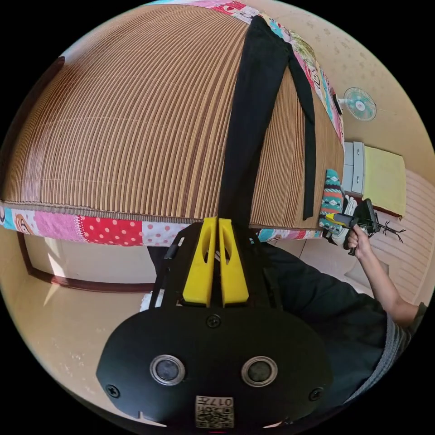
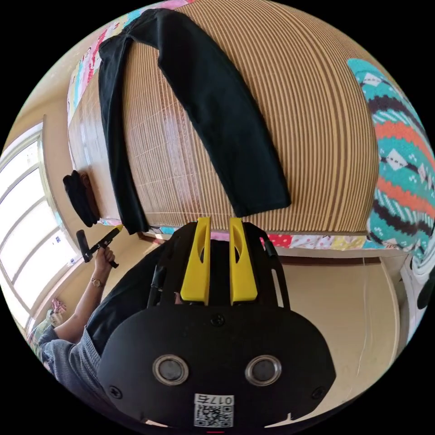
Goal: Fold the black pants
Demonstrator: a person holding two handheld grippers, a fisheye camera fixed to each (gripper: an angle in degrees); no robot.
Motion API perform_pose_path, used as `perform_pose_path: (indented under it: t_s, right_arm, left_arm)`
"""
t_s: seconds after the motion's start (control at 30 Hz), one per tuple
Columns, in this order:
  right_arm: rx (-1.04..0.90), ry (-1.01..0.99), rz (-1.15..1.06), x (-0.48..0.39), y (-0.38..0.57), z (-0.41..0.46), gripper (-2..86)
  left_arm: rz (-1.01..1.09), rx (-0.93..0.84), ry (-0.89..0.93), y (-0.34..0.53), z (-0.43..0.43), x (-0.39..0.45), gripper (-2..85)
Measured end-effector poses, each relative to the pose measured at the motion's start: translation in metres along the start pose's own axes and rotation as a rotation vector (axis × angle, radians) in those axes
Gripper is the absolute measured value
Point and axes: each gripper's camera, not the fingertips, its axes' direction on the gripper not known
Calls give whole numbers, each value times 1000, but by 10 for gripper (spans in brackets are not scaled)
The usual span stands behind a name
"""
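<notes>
We see the black pants [image 2: 217, 113] spread on the bed's striped mat [image 1: 127, 122], legs ending just beyond both grippers' fingers. Left gripper [image 1: 218, 223] nearly closed, right gripper [image 2: 219, 223] slightly parted, both empty. No legible writing.

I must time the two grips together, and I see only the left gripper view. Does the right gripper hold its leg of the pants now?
Observer: No. The right gripper has its jaws open. The near leg of the black pants ends just past them, not between them.
Operator: Does that leg lie flat?
Observer: Yes, it lies smooth on the striped mat, and its end is a little short of the bed edge.
Operator: Is anything beside it in the way?
Observer: A teal patterned knit lies to one side, with a wide strip of bare mat between it and the leg.
</notes>
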Motion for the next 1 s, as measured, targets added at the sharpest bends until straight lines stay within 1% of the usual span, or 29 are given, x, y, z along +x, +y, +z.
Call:
perform_pose_path:
  t_s: [0.03, 0.07, 0.13, 0.17, 0.3, 0.37, 0.4, 0.43, 0.53, 0.57, 0.63, 0.73, 0.87, 0.93, 1.0]
  right_arm:
    - [3, 71, 6, 7, -5, -1, 94]
    - [3, 94, 10, 11, -8, -1, 97]
    - [-12, 128, 54, 36, -16, 6, 106]
    - [-14, 129, 68, 43, -17, 8, 108]
    - [-31, 52, 136, 86, -13, 30, 105]
    - [-80, 1, 144, 97, -9, 46, 86]
    - [-106, -10, 159, 102, -4, 55, 67]
    - [-95, -4, 156, 103, 4, 58, 42]
    - [-60, -81, 103, 101, 29, 62, 15]
    - [-40, -108, 84, 101, 36, 61, 12]
    - [47, -204, 9, 96, 69, 53, 7]
    - [79, -292, -67, 86, 111, 48, 6]
    - [107, -237, -177, 67, 155, 43, 11]
    - [176, -186, -159, 70, 171, 36, 22]
    - [204, -161, -121, 79, 166, 34, 43]
  left_arm:
    - [-40, -35, -7, -3, 4, -7, -7]
    - [-99, -90, -53, -3, 10, -16, -5]
    - [-147, -110, -108, 7, 15, -26, 1]
    - [-167, -95, -87, 18, 17, -32, 4]
    - [-232, -35, -11, 56, 20, -42, 11]
    - [-262, -29, -6, 73, 28, -40, 12]
    - [-264, -33, -5, 75, 32, -38, 12]
    - [-253, -46, -2, 77, 39, -32, 12]
    - [-160, -88, -22, 71, 61, 0, 8]
    - [-108, -88, -62, 67, 68, 18, 4]
    - [-10, -65, -106, 59, 75, 50, 0]
    - [153, -46, -61, 43, 88, 102, 0]
    - [286, -43, 45, 24, 110, 169, 17]
    - [333, -53, 56, 19, 122, 194, 24]
    - [366, -61, 42, 18, 135, 213, 27]
